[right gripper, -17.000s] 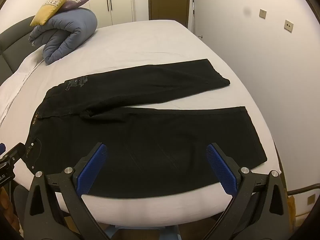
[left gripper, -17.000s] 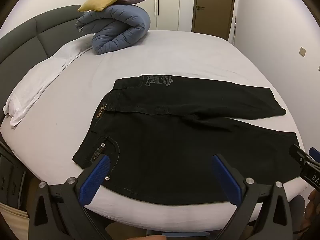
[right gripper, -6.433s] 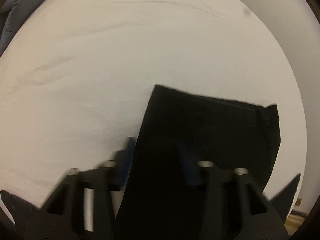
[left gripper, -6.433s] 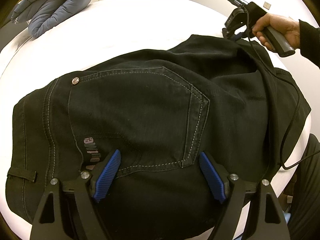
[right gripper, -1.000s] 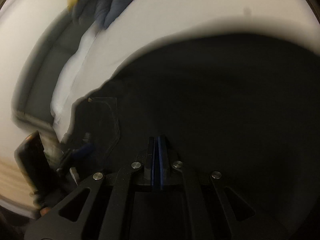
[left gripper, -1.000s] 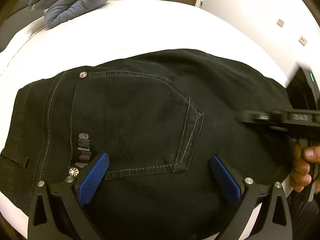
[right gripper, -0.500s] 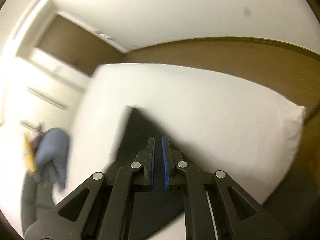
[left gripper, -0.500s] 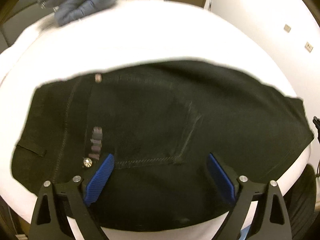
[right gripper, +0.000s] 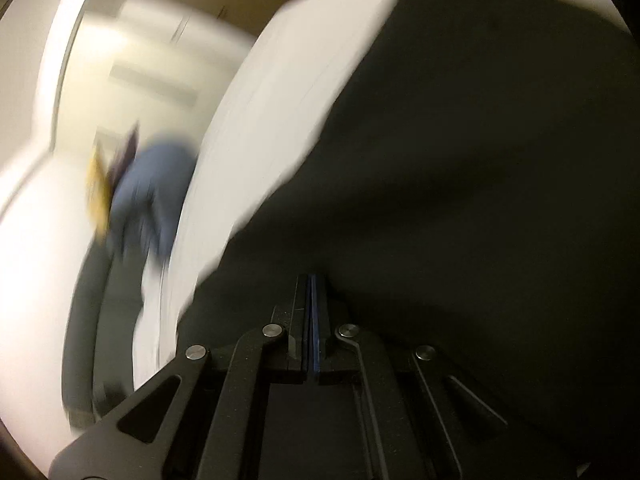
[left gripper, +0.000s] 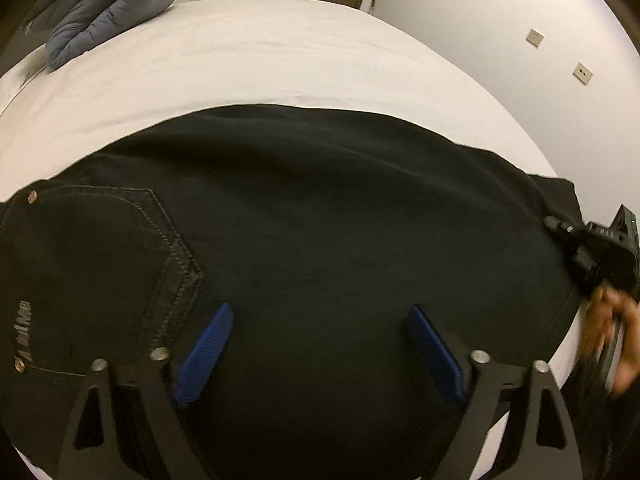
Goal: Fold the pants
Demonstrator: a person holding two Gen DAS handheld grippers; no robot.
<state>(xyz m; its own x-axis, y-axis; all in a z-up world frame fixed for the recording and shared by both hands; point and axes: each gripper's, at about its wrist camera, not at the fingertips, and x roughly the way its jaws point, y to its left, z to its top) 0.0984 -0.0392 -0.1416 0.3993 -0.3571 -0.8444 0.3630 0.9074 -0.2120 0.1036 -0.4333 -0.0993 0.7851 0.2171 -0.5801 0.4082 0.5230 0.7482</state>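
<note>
The black pants [left gripper: 320,216] lie folded lengthwise across the near side of the white bed [left gripper: 280,56], back pocket at the left. My left gripper [left gripper: 320,344] is open just above the pants' middle, holding nothing. My right gripper [left gripper: 560,226] shows at the pants' right end, its tips on the hem. In the blurred, tilted right wrist view the right gripper [right gripper: 312,292] has its jaws pressed together at the edge of the black pants [right gripper: 480,160].
A rolled blue-grey duvet [left gripper: 104,4] lies at the bed's far left corner, also seen blurred in the right wrist view [right gripper: 152,200] with a yellow cushion [right gripper: 98,192]. A white wall with sockets [left gripper: 582,72] runs close along the bed's right side.
My left gripper has moved right along the pants, from the back pocket to the middle. My right gripper has swung back down to the pants' right end and its jaws have closed fully.
</note>
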